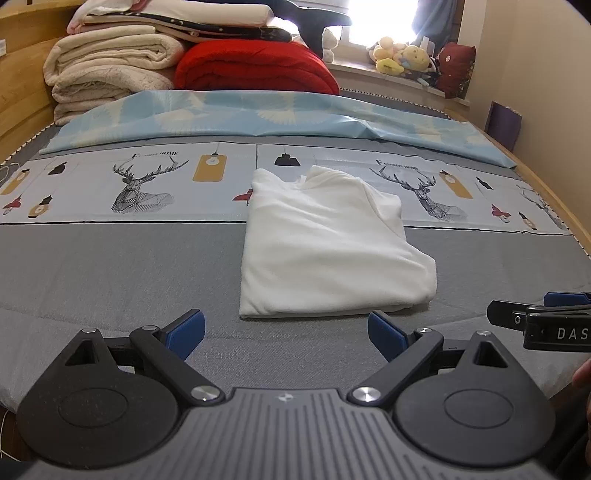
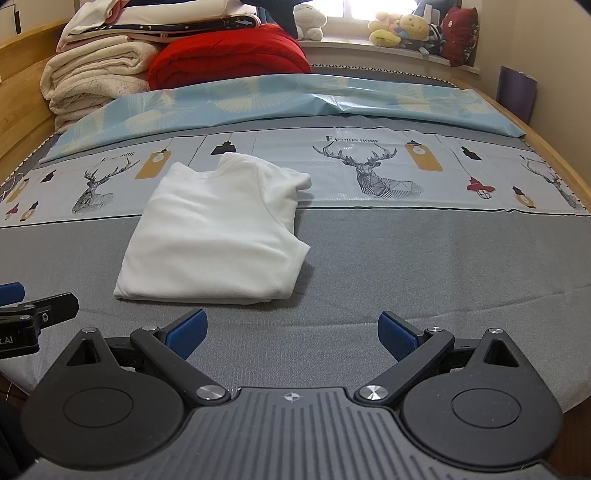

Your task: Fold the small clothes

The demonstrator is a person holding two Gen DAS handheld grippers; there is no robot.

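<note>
Nearest the cameras, the left hand-held gripper (image 1: 286, 334) and the right hand-held gripper (image 2: 291, 335) both hang low over the front of the bed (image 1: 110, 266), side by side, each with its blue pads spread wide apart and nothing between them. Neither touches the cloth; only bare grey cover lies under the fingers (the edge of each tool shows at the margin of the other's view).

Just beyond them lies the white shirt (image 1: 325, 243), flat on the grey cover, its far end reaching onto the printed sheet (image 1: 147, 184) with the deer on it. The shirt looks partly folded already: sleeves tucked in to make a narrow rectangle, collar at the far end, hem toward the grippers. That placement probably suits a last fold, hem lifted up to the collar, which would explain why both grippers wait open near the hem corners.

Farther back sits a light blue sheet (image 2: 258, 99), then a stack of folded blankets (image 1: 110, 70), red one included, and soft toys (image 2: 402, 27) on the window sill.
</note>
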